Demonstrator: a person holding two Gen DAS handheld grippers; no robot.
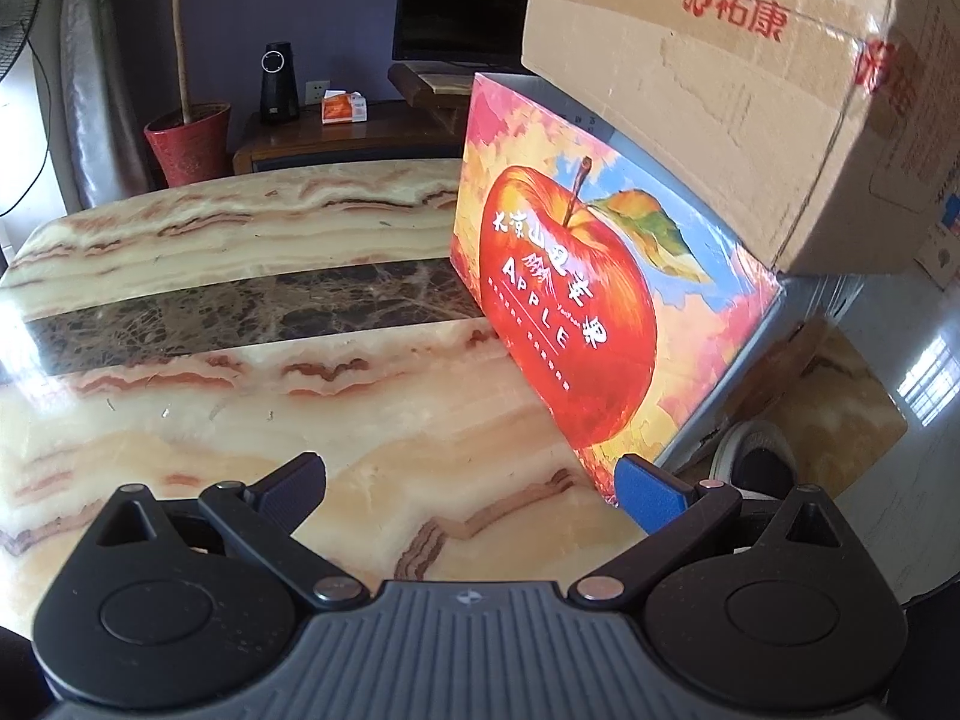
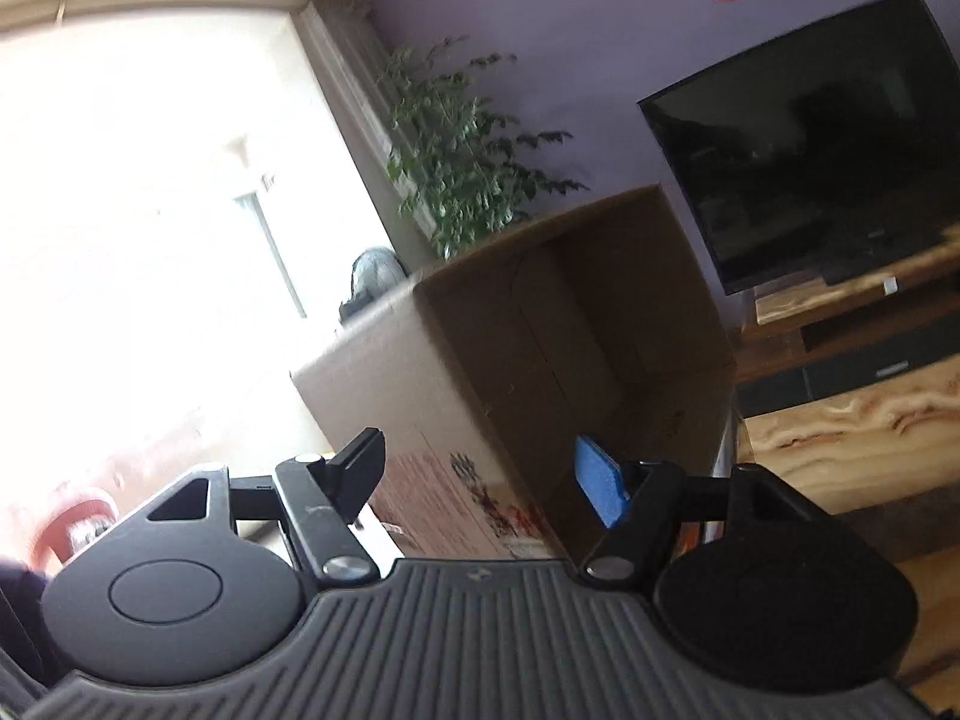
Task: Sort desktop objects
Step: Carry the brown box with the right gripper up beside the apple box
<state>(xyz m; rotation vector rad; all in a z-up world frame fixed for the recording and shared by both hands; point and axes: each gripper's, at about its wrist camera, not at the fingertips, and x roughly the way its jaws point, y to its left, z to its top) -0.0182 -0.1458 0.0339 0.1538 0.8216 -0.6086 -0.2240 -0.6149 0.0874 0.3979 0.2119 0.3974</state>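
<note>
The apple box stands on edge on the marble desk, with the brown cardboard carton sitting on top of it. The left hand-held gripper is wide open and empty, its blue pad right by the box's bottom corner. The right hand-held gripper is also spread open, holding nothing, the carton just ahead.

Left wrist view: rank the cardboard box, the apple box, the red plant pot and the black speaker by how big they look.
1. cardboard box
2. apple box, close behind; both sit near the camera, so it's unsure
3. red plant pot
4. black speaker, similar to the pot
</note>
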